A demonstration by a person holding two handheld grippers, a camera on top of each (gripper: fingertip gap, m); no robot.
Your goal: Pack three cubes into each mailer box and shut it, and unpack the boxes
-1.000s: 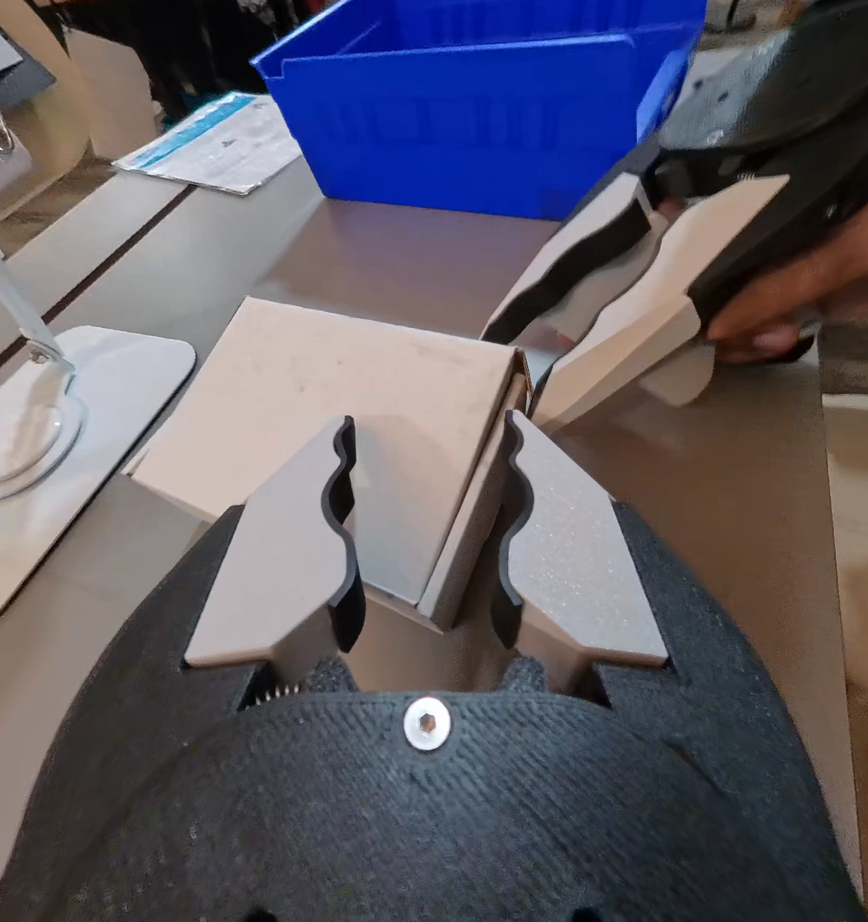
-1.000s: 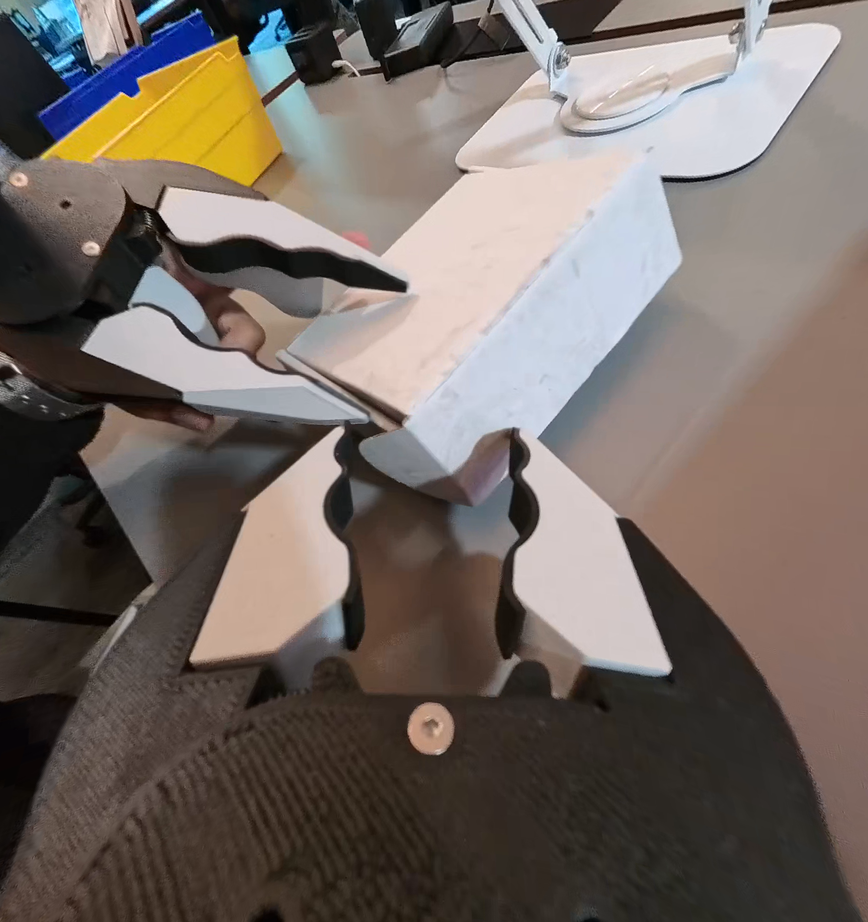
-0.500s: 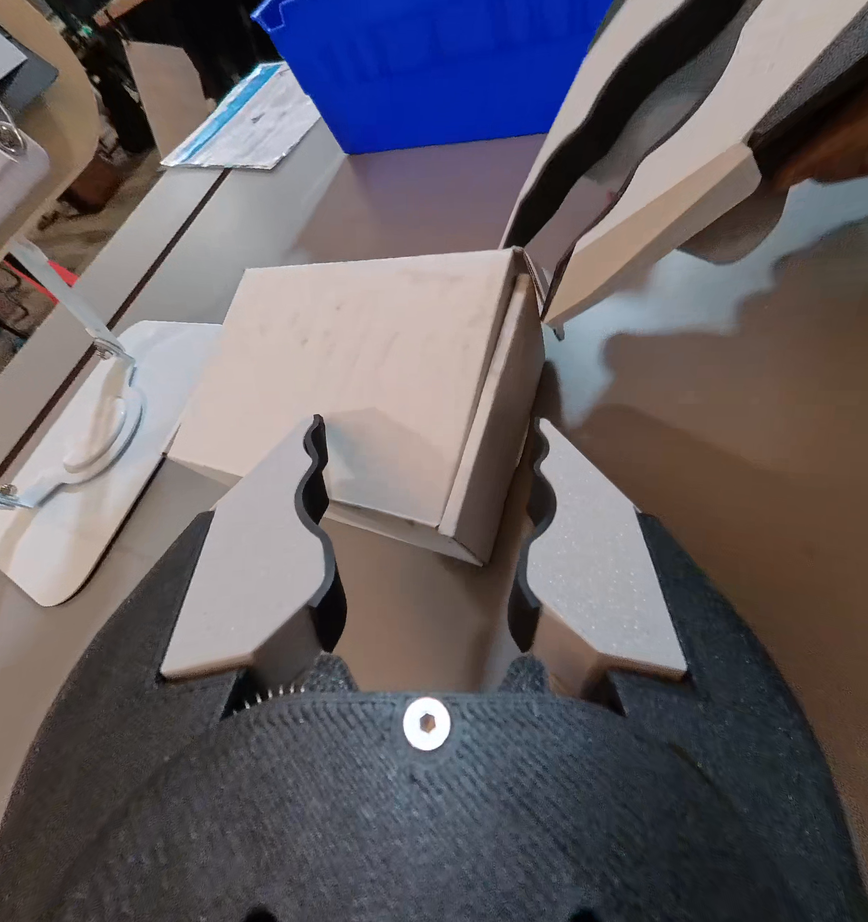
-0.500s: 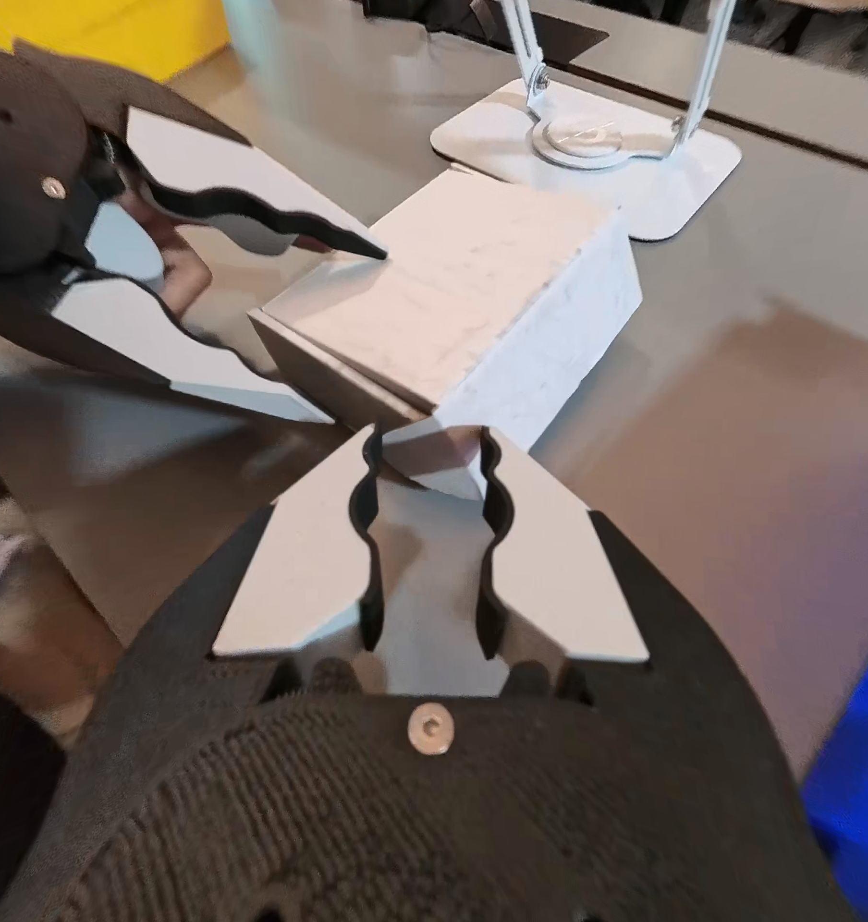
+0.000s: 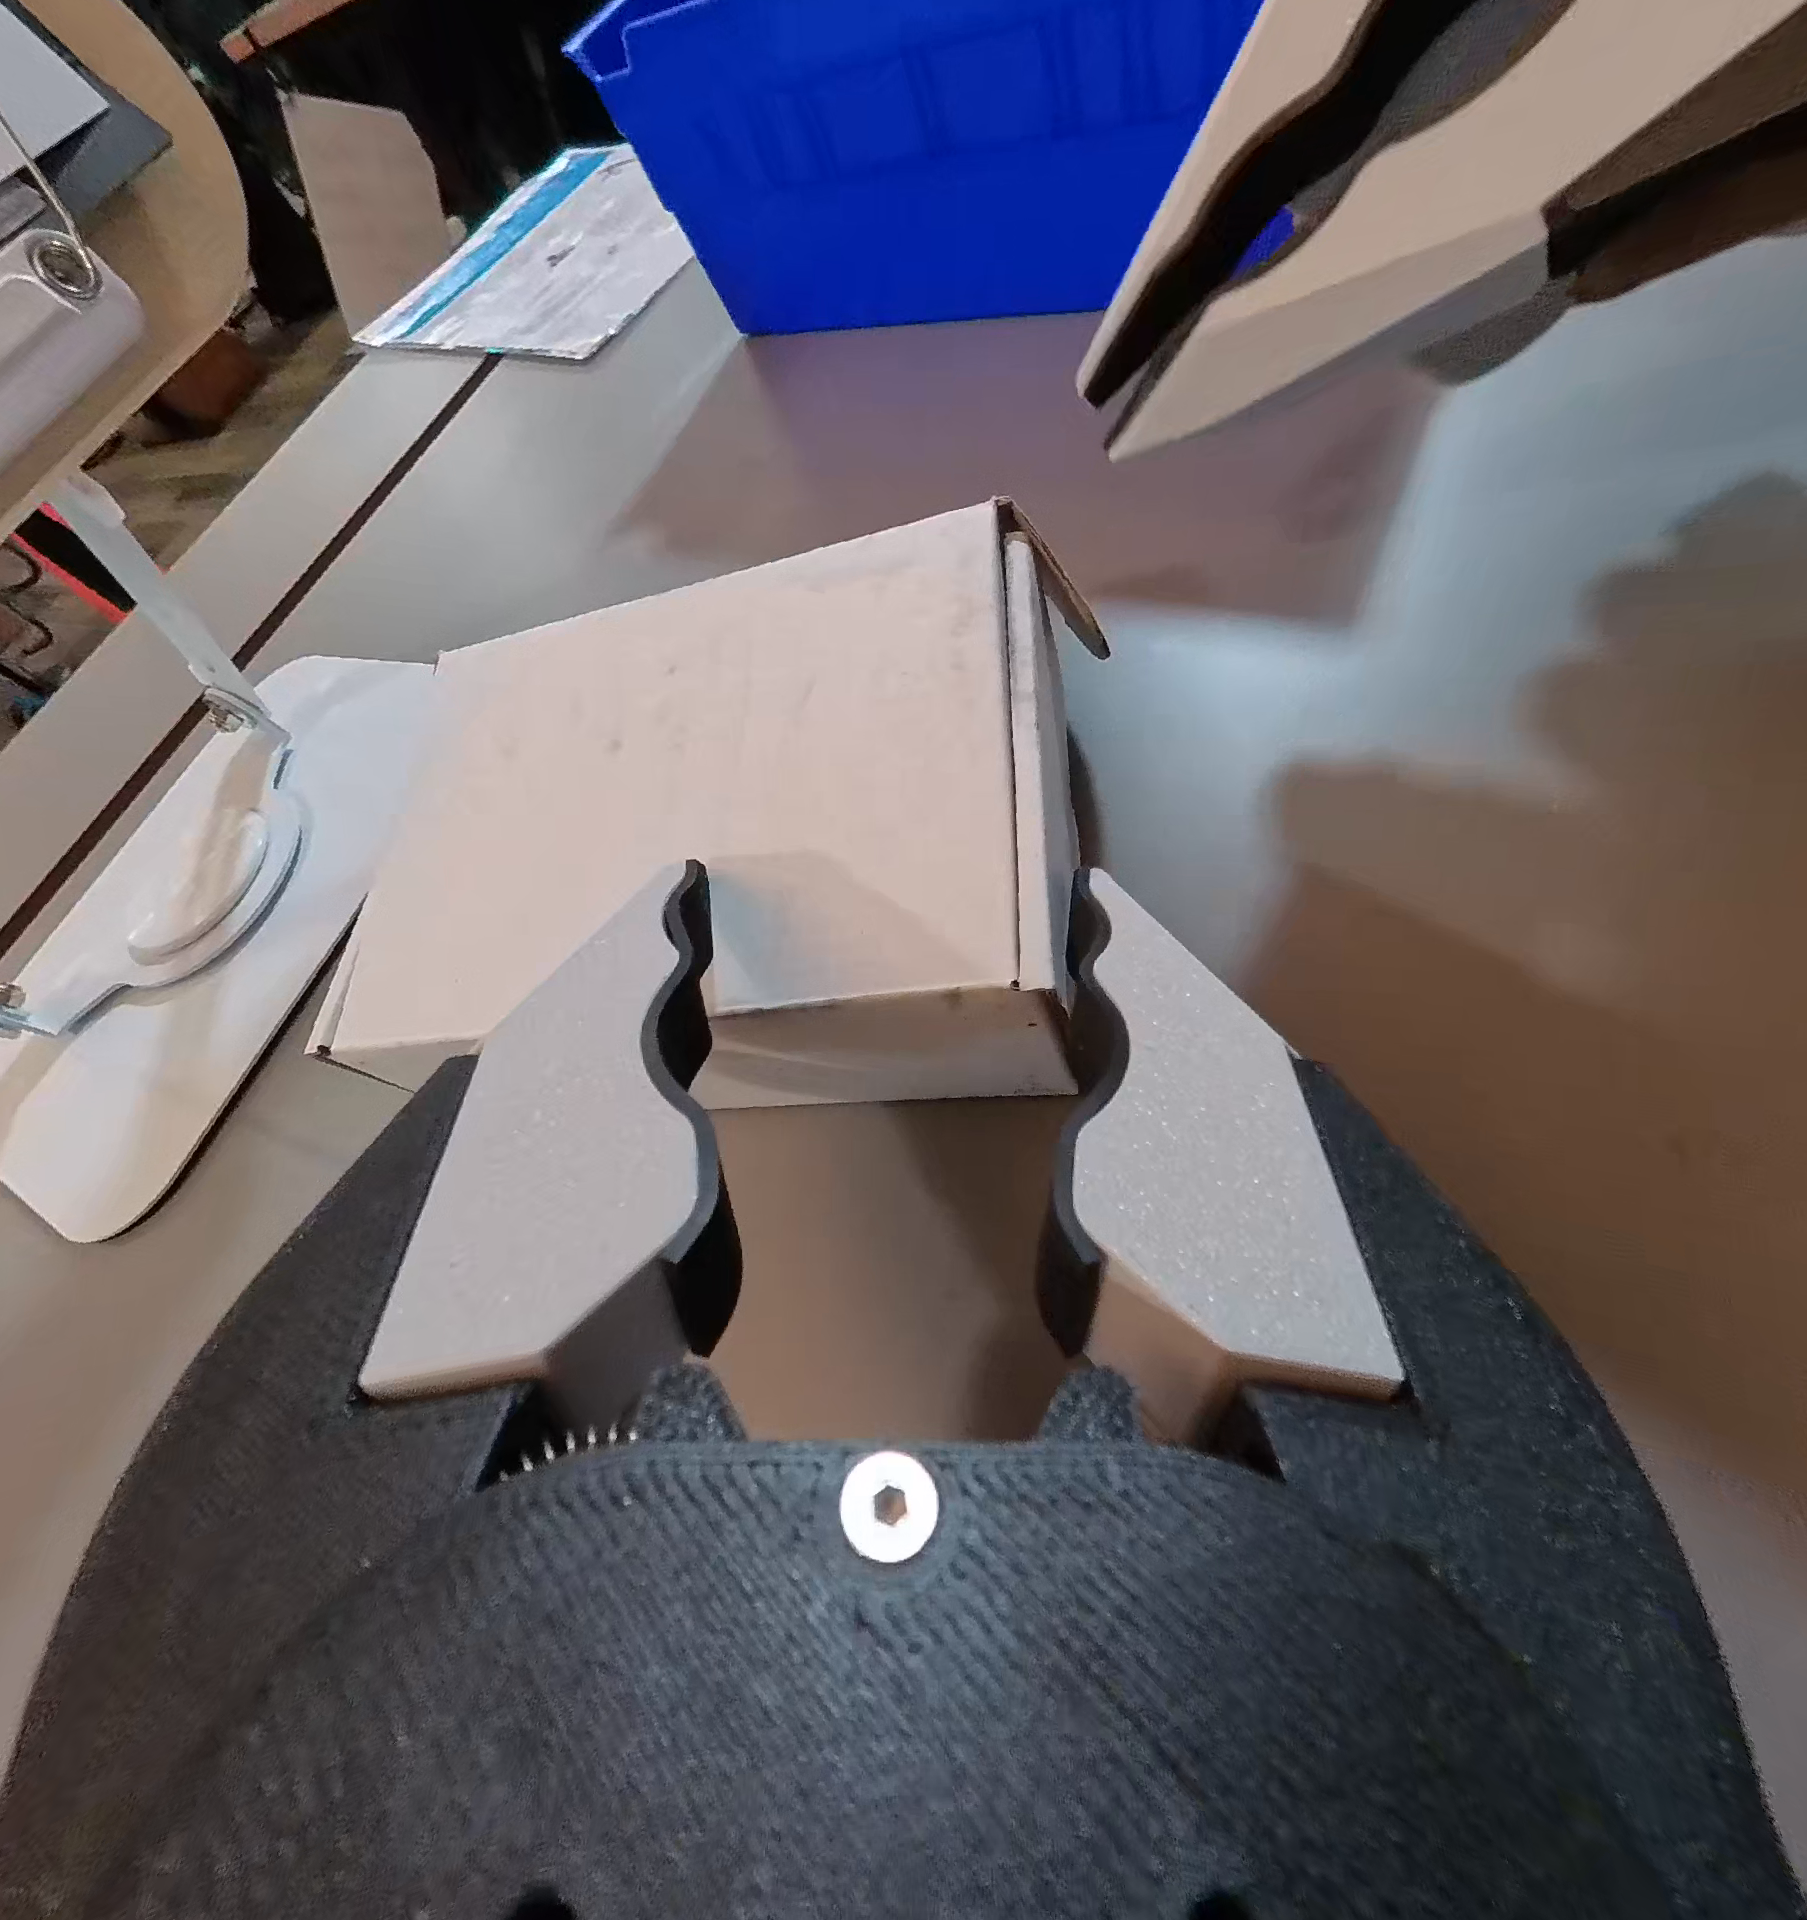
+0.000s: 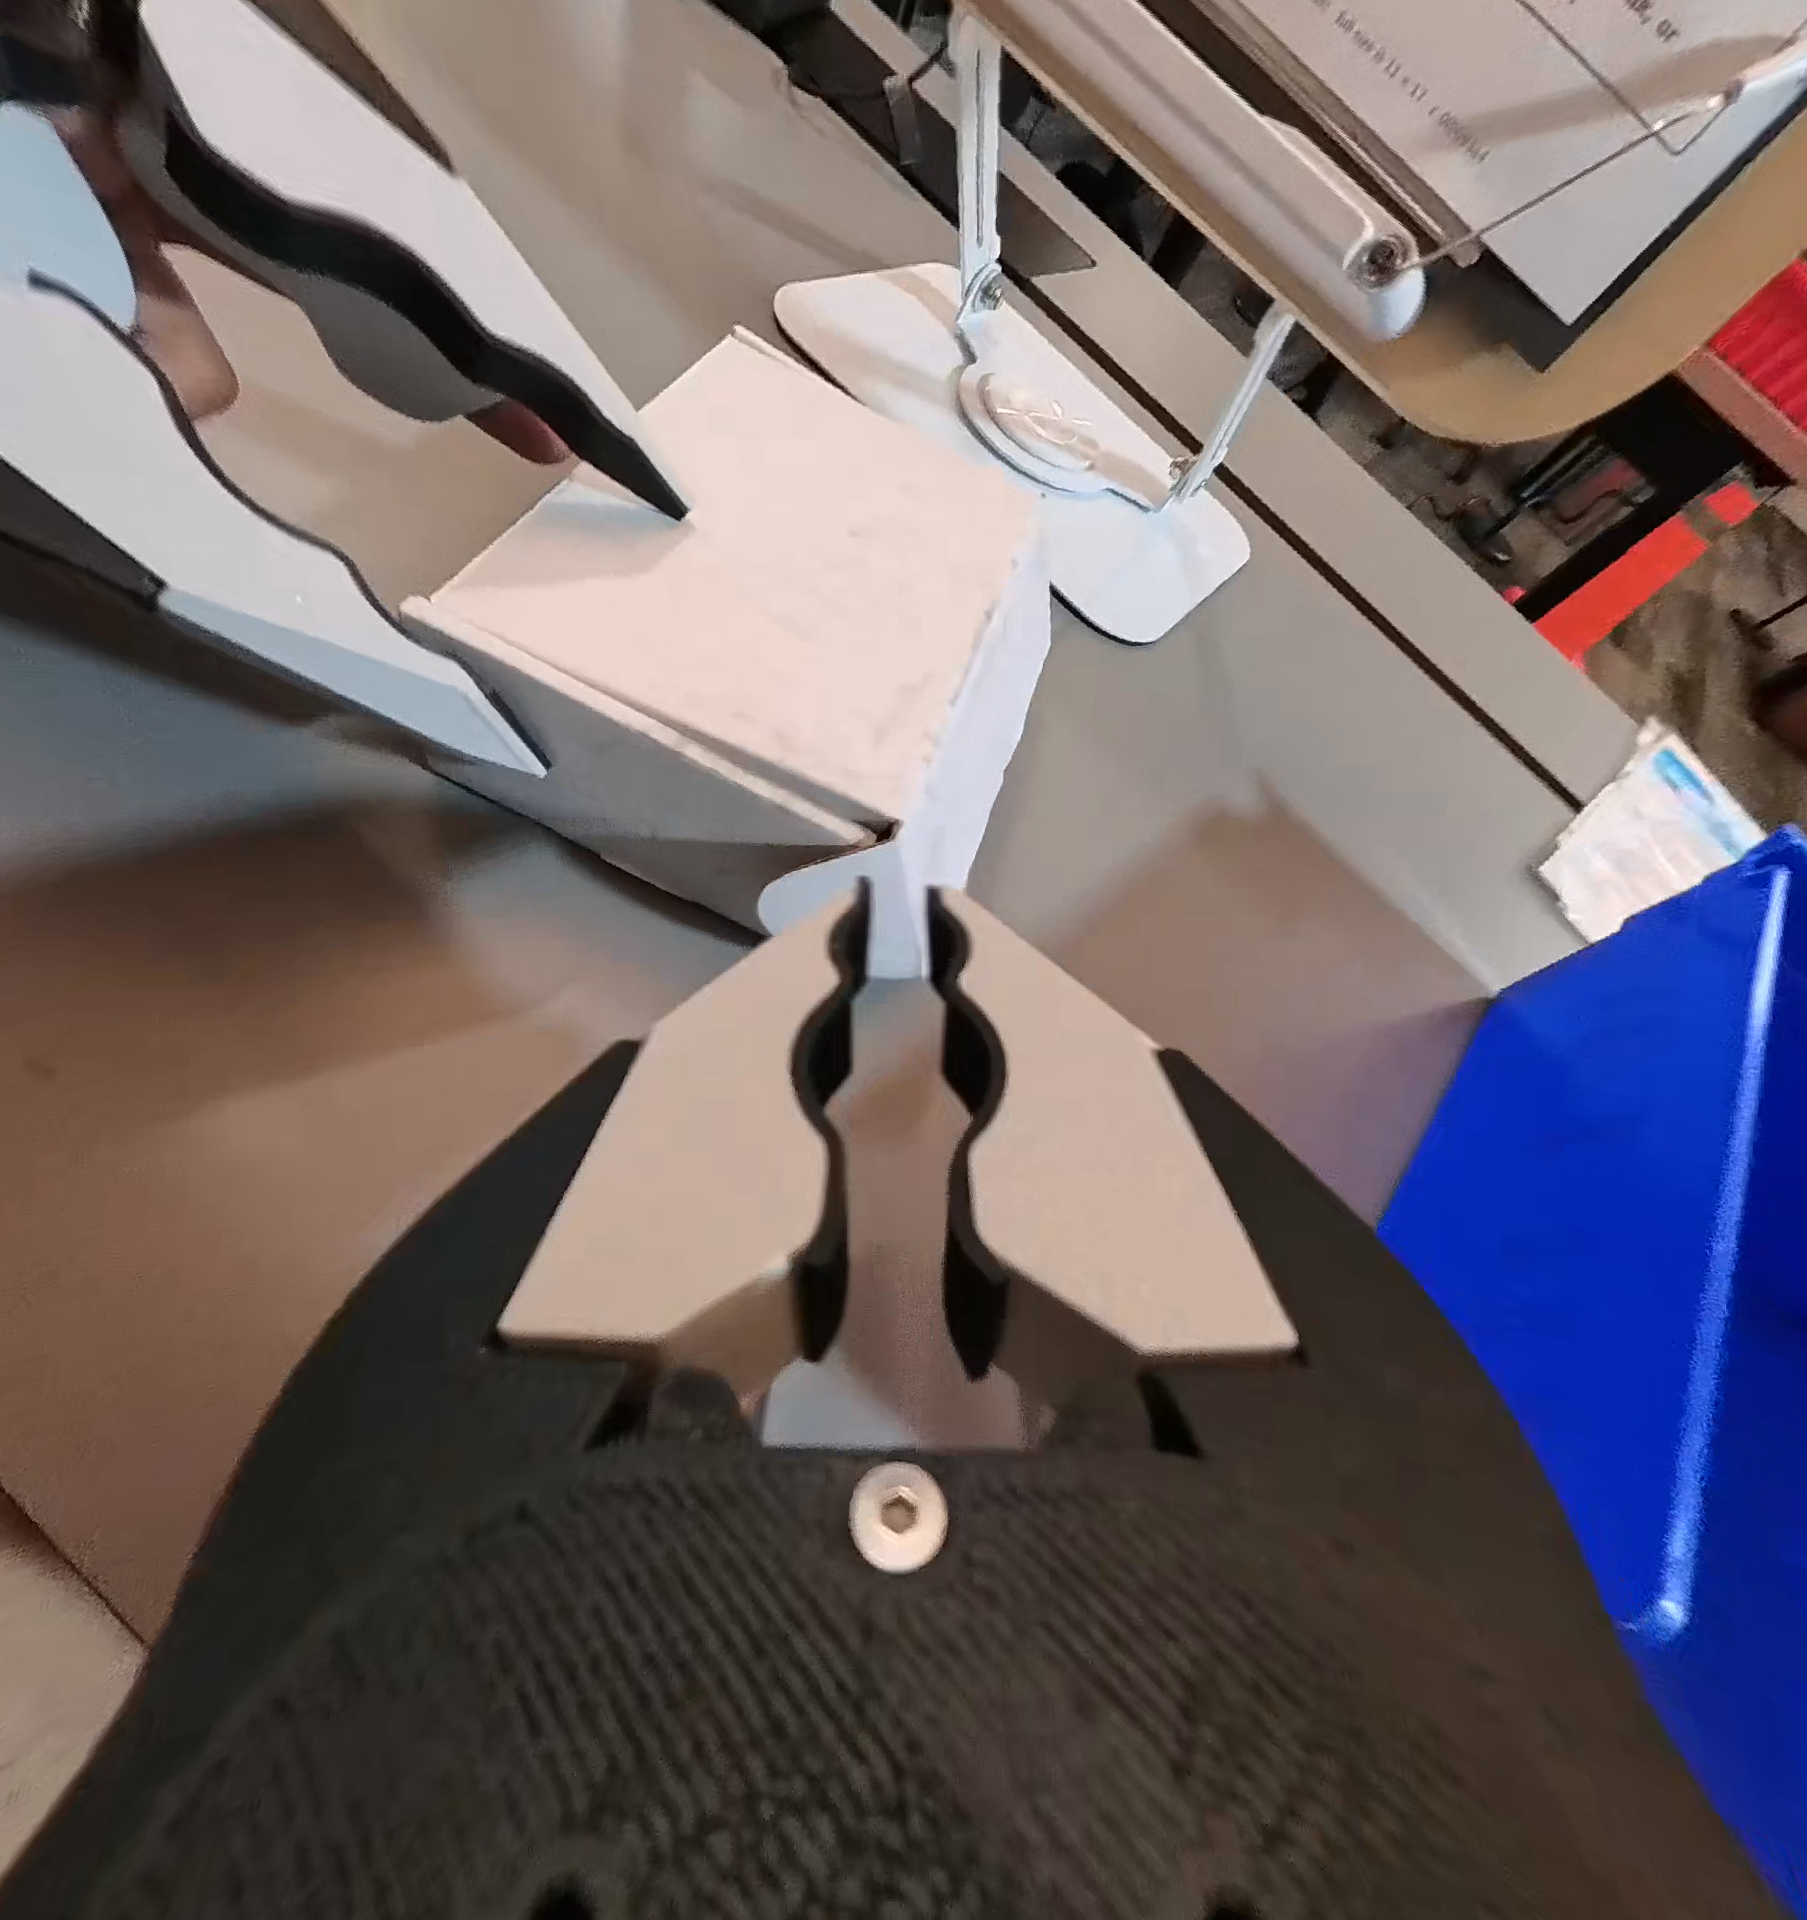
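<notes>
Left wrist view: sits behind the left gripper (image 5: 888, 883), looks forward and down along its fingers, close over the near corner of the white mailer box (image 5: 733, 790); blue bin (image 5: 909, 166) lies beyond, white stand base (image 5: 99, 1060) at left. Right wrist view: behind the right gripper (image 6: 894, 904), faces the same box (image 6: 774, 623) from the opposite corner, also close, tilted. Shared: box, table (image 5: 1501, 1039), stand base (image 6: 1138, 561), blue bin (image 6: 1657, 1299), and each other's gripper.

We see a smooth grey table (image 5: 1501, 1039), a white stand base (image 5: 99, 1039) on it, a blue bin (image 5: 899, 187) at its far edge, and red-patterned flooring (image 6: 1647, 582) beyond.
</notes>
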